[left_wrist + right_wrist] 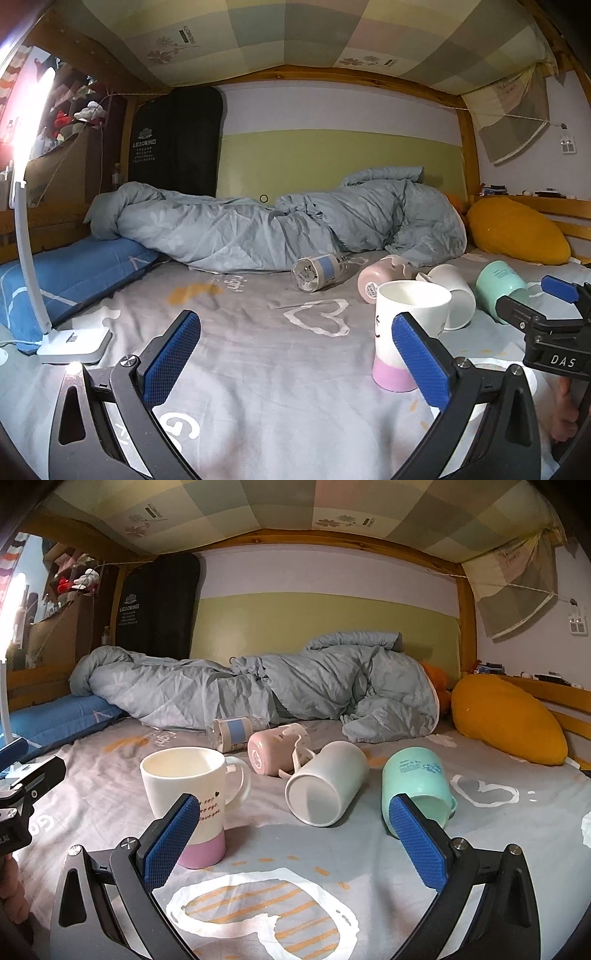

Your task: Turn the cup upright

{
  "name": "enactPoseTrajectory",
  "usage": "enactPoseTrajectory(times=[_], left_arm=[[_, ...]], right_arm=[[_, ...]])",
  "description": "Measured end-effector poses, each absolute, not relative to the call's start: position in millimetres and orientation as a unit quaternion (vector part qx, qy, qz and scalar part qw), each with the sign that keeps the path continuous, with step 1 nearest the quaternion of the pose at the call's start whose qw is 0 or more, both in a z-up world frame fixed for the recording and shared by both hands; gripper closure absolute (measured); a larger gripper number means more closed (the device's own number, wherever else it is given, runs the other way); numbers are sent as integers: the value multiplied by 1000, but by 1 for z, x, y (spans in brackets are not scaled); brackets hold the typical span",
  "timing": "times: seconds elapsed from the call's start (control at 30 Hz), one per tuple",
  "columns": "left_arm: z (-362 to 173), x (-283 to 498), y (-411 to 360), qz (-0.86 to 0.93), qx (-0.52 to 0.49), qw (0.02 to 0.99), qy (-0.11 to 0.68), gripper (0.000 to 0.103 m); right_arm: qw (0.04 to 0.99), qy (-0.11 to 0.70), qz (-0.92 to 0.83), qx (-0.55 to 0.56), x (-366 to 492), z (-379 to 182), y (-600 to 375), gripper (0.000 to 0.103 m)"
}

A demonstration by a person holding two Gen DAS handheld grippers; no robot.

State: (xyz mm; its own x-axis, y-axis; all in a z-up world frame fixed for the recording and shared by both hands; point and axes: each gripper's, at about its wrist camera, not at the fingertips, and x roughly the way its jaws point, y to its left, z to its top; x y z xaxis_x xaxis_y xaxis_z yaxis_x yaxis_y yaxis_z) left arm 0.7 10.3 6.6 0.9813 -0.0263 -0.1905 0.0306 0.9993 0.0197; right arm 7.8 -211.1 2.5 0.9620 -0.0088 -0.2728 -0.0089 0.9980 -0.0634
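A white mug with a pink base (195, 801) stands upright on the grey bed sheet; it also shows in the left wrist view (406, 332). Beside it lie a plain white mug (325, 784), a mint-green cup (417, 786), a pink mug (275, 749) and a clear bottle with a blue label (231, 733), all on their sides. My right gripper (295, 843) is open and empty, in front of the white and green cups. My left gripper (295, 363) is open and empty, its right finger in front of the upright mug.
A crumpled grey duvet (258, 690) lies across the back of the bed. A yellow pillow (509, 716) is at the right, a blue pillow (70, 273) at the left. A white desk lamp (74, 345) stands on the sheet at the left.
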Motion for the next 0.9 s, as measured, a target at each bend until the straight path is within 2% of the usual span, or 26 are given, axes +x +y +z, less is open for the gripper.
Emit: enactPoseTrajectory(times=[0.9], left_arm=[[4,4,5,-5,33,993,109,0]], right_arm=[[989,145,0,-35,12,-1,-210,0]])
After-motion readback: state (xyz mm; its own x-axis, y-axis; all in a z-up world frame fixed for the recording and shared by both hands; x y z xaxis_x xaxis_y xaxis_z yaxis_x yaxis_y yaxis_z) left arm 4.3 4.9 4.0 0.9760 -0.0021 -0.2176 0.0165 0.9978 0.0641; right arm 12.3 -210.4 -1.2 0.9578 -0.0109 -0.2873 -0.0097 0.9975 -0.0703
